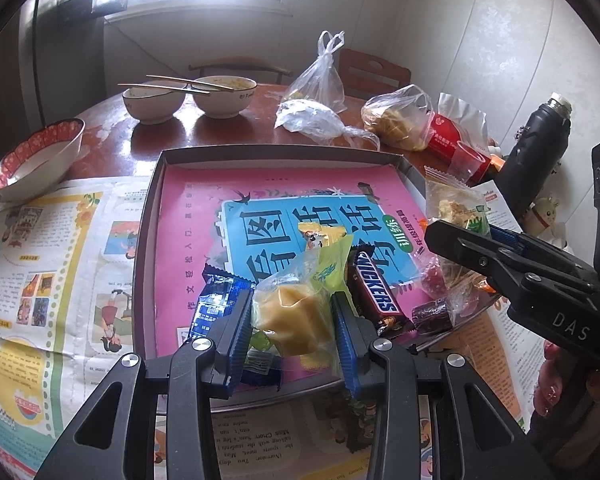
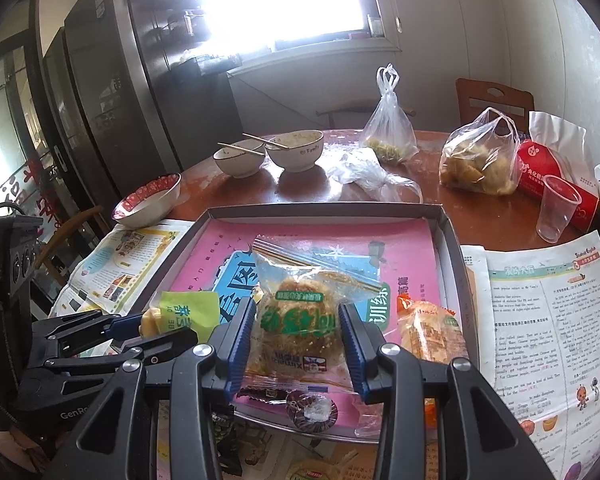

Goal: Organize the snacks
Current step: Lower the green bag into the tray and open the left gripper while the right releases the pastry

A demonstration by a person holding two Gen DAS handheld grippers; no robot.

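Yellow cake packet (image 1: 296, 312) clamped in left gripper (image 1: 294, 320), above tray's (image 1: 148, 216) near edge. Brown pastry packet (image 2: 300, 320) clamped in right gripper (image 2: 298, 344), over tray's near-right part. Likely placing: lower each flat, clear of Snickers bar (image 1: 376, 292), release gently, wrappers crush easily.

Right gripper (image 2: 298, 334) clamps brown pastry packet (image 2: 296, 320) above pink-lined tray (image 2: 450, 236); left gripper (image 2: 156, 326) holds yellow snack (image 2: 180, 312).

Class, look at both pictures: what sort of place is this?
Probably a home dining corner: used bowls with chopsticks on a wooden table, chairs behind it, and a tall fridge near the window.
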